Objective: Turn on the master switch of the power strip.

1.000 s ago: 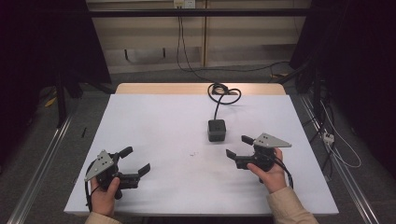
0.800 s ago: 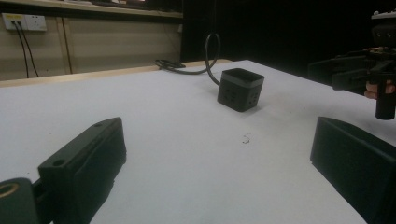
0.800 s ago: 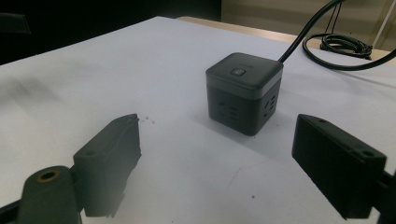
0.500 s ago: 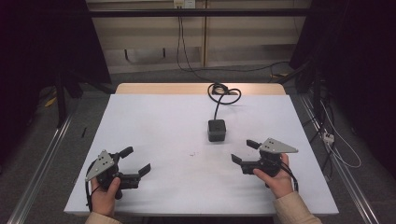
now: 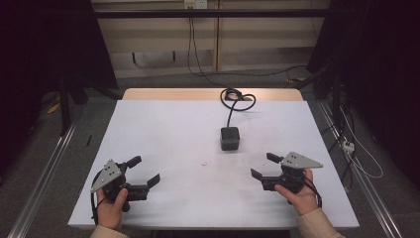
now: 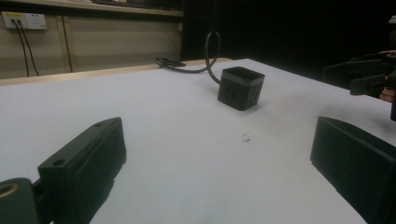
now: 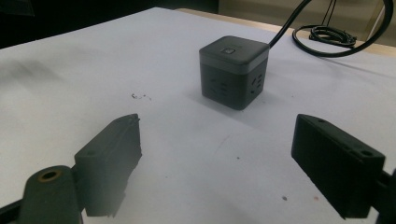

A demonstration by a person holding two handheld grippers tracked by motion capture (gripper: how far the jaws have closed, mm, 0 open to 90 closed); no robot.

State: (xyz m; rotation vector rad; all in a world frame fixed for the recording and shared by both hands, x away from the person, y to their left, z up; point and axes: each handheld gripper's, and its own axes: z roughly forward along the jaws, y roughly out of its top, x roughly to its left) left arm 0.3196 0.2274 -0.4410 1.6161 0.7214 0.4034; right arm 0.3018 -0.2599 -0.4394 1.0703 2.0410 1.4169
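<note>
A dark cube-shaped power strip [image 5: 230, 138] sits mid-table – sockets on its sides, no readable writing – while left gripper [image 5: 146, 173] and right gripper [image 5: 262, 166] gape wide, empty.

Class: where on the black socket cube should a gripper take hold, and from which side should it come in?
Grip the socket cube across two opposite flat side walls, probably coming from its near side with the open right gripper. The cable leaves its far side, so the near side is free.

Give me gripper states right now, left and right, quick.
Left gripper: open, holding nothing.
Right gripper: open, holding nothing, apart from the black socket cube.
</note>
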